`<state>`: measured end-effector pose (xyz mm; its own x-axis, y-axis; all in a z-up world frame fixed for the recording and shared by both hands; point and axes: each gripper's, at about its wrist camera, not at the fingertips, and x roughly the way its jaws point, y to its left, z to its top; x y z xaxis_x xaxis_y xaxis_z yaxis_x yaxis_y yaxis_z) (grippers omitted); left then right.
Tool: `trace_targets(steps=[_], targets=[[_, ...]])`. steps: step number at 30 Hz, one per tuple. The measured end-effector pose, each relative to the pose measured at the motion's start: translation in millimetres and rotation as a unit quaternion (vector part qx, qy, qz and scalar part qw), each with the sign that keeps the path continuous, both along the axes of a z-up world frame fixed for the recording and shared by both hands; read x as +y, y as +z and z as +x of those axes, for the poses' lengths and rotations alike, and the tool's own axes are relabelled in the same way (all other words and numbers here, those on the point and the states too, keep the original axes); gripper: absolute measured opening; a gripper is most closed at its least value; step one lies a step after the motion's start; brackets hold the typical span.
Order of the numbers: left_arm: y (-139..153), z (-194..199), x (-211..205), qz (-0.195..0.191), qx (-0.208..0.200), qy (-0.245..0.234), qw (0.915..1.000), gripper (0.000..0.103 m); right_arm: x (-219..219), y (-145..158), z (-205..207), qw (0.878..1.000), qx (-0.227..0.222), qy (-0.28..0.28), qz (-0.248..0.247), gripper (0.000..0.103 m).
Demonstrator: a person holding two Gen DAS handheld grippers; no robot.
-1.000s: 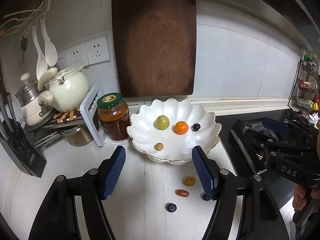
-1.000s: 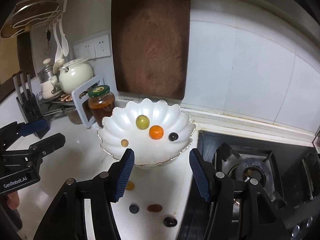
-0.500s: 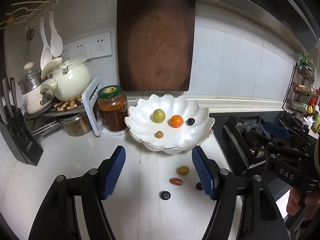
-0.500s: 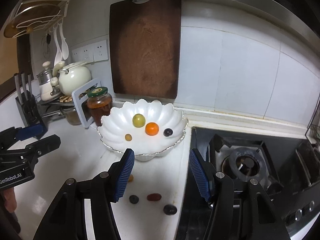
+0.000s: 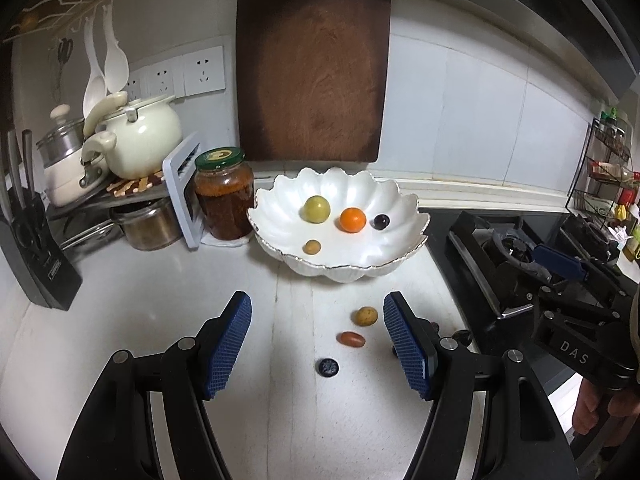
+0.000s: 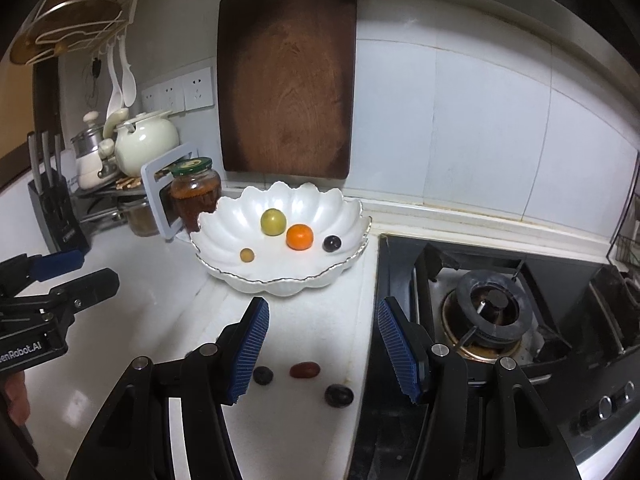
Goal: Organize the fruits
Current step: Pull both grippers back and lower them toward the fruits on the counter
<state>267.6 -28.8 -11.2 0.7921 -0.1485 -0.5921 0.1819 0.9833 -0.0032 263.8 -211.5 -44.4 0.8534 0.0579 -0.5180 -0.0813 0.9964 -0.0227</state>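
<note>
White counter [image 5: 160,312] held four loose fruits before the bowl [image 5: 400,216], both left gripper [image 5: 316,340] and right gripper [image 6: 320,344] spread and empty; date [image 5: 353,338] looked light, smooth, bruisable, so pinch gently across its short middle.

Dim, cool indoor light, slightly greenish cast in both views. Source looks overhead: soft short shadows under the white bowl [image 5: 408,216] ahead of the fingers [image 5: 228,344]. Weak sheen on the tabletop [image 6: 80,396] left of the right fingers [image 6: 248,356], faint highlights on the wall tiles [image 6: 480,120] beyond them. Heavy fisheye: straight edges bow, black vignette fills all corners. Centre sharp; the rack [image 5: 608,176] far right of the left fingers is soft and smeared. Mild noise in dark areas.
</note>
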Motion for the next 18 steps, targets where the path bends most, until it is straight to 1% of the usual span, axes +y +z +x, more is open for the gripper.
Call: trace_targets(steps=[5,14,18], targets=[[-12.6,-5.1,1.0,0.010,0.006,0.006,0.9999,0.068,-1.0,-7.8,-3.7,1.000,0.006,-0.006,-0.006,0.058],[-38.0,-9.1,-6.0,0.022,0.021,0.000,0.9995,0.068,-5.4,-34.9,-4.1,0.999,0.044,-0.008,0.006,0.058],[-50.4,-5.5,-7.2,0.020,0.035,-0.001,0.9992,0.068,-7.5,-47.7,-2.9,0.998,0.058,-0.013,0.008,0.058]])
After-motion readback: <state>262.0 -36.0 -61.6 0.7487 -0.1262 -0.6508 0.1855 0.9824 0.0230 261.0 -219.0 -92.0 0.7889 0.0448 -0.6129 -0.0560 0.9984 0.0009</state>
